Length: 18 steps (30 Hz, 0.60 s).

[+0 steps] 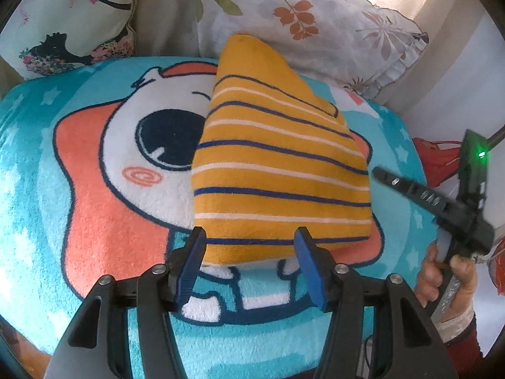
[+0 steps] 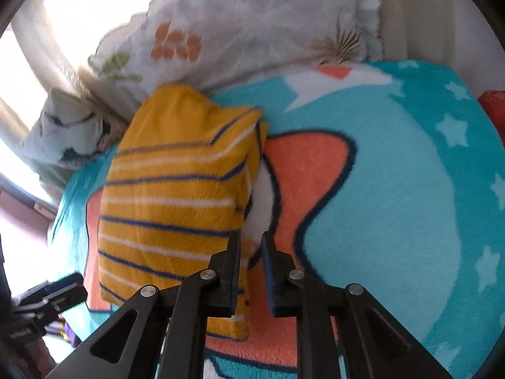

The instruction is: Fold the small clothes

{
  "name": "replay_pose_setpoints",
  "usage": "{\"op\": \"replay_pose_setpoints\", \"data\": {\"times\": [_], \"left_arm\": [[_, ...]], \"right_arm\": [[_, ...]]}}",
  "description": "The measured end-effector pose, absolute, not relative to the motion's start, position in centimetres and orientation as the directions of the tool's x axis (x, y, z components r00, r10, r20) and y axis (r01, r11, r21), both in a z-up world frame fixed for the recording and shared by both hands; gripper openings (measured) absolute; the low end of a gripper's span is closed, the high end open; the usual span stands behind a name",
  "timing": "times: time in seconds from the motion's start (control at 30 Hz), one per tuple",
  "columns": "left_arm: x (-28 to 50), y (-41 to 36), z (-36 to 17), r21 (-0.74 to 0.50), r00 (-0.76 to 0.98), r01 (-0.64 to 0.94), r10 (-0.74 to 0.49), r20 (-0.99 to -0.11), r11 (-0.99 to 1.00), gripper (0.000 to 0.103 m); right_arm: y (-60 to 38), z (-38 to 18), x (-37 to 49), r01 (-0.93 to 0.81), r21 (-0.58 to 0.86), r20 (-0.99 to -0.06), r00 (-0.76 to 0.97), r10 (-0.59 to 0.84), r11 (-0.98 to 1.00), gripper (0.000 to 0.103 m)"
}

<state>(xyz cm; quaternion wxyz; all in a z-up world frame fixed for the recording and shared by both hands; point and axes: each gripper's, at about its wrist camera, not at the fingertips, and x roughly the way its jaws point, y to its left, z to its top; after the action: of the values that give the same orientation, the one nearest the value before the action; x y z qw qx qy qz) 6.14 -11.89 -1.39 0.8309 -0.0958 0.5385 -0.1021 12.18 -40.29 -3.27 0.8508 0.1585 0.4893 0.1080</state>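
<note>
**Striped garment folded on cartoon blanket**

Yellow garment (image 1: 277,170), navy and white stripes, folded into a compact stack on the blanket (image 1: 94,189), far end against the leaf-print pillow (image 1: 315,15). Underside layers and far tip hidden or foreshortened.

Left gripper (image 1: 251,249) spread, blue pads (image 1: 192,265) straddling the near hem; whether pressing on the cloth, cannot tell. In the right wrist view only its blurred black tip (image 2: 63,297) seen at lower left, remainder cut off.

Right gripper (image 2: 251,271) narrowed to a slim gap, jaws apart; left finger overlapping the garment's near right corner, no cloth visibly between the pads. In the left wrist view, seen from the side, motion-blurred, with a hand (image 1: 448,281) on its handle.

Second pillow (image 1: 63,15) at upper left, cropped. Red object (image 1: 438,158) at right edge, unidentifiable.
</note>
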Motion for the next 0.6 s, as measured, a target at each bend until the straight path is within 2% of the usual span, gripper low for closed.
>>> {"op": "replay_pose_setpoints", "data": {"times": [0.13, 0.27, 0.37, 0.43, 0.5, 0.6], "left_arm": [[5.9, -11.5, -1.4, -0.265, 0.404, 0.044, -0.26, -0.877, 0.963, 0.058], [5.4, -11.4, -0.9, -0.23, 0.424, 0.039, -0.225, -0.877, 0.972, 0.058], [4.9, -11.0, -0.4, -0.199, 0.443, 0.026, -0.19, -0.876, 0.98, 0.062], [4.6, -10.5, -0.1, -0.184, 0.453, 0.008, -0.167, -0.876, 0.983, 0.063], [4.3, -9.9, 0.0, -0.175, 0.459, -0.01, -0.151, -0.876, 0.985, 0.064], [4.0, -9.0, -0.2, -0.17, 0.459, -0.039, -0.133, -0.878, 0.985, 0.068]], "right_arm": [[-41.1, -1.2, 13.4, -0.025, 0.439, -0.741, 0.555, 0.378, 0.898, 0.014], [-39.0, -0.9, 15.8, -0.072, 0.417, -0.743, 0.548, 0.385, 0.906, 0.017], [-36.9, -2.4, 17.5, -0.105, 0.4, -0.77, 0.501, 0.395, 0.911, 0.028], [-36.0, -4.2, 18.5, -0.106, 0.38, -0.804, 0.454, 0.385, 0.919, 0.042], [-36.0, -4.9, 19.1, -0.087, 0.369, -0.817, 0.445, 0.368, 0.925, 0.051], [-37.0, -4.8, 19.0, -0.071, 0.416, -0.798, 0.451, 0.401, 0.907, 0.052]]}}
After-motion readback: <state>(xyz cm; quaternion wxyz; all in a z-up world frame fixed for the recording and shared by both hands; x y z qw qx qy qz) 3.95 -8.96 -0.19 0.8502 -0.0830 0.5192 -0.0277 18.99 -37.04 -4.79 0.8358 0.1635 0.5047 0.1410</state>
